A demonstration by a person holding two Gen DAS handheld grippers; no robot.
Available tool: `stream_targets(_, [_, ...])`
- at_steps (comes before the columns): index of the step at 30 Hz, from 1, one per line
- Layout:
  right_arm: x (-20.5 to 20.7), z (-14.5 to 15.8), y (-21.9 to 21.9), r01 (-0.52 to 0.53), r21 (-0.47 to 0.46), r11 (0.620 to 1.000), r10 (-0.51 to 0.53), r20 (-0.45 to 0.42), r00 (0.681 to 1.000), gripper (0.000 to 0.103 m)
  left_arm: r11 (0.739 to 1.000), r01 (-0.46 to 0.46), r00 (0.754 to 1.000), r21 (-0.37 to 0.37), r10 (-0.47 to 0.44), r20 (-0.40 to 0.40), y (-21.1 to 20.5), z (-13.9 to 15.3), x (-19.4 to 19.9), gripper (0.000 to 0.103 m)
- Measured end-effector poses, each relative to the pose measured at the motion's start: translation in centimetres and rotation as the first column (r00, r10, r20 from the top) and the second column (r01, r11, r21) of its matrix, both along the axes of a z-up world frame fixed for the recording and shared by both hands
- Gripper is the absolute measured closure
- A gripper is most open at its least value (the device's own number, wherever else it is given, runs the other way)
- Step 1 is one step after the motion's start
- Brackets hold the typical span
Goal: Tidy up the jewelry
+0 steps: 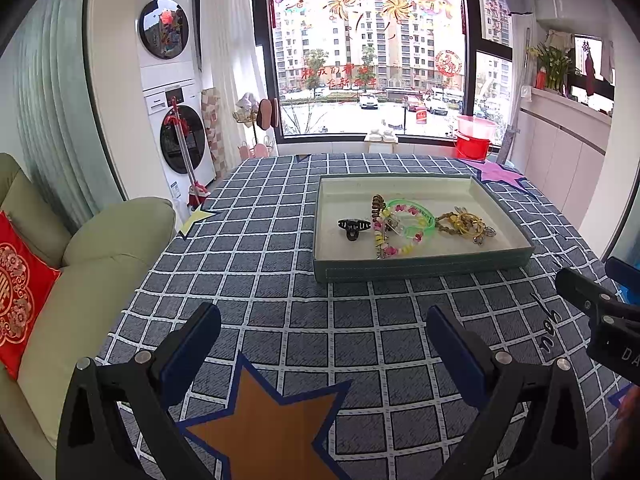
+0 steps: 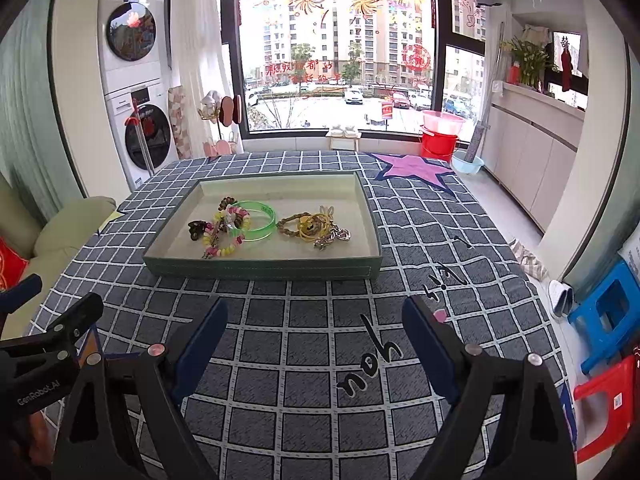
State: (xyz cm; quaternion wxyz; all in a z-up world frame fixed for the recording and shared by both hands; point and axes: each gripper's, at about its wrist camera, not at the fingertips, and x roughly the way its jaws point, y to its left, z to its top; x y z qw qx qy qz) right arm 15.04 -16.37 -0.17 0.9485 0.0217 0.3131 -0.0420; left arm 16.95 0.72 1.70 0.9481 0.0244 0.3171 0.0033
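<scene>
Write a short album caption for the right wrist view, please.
Both grippers, right and left, wait open above a checked tablecloth, facing a green tray of tangled bracelets.

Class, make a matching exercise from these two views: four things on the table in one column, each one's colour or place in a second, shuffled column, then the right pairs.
Things:
1. hair claw
2. bangle
3. star under the left tool
4. tray

Descriptions:
A. orange, on the cloth
B. holds the jewelry
C. black, leftmost in the tray
D. clear green

Pairs: 1-C, 2-D, 3-A, 4-B
</scene>
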Motion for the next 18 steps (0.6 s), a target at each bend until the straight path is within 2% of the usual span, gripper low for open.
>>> stream_targets(18, [-0.05,0.39,0.16,-0.007,-0.007,1.0,0.007,0.016,1.0,0.012,1.0,0.003,1.0,-0.006,-0.003,0.0,-0.27,-0.03,-0.04,0.0])
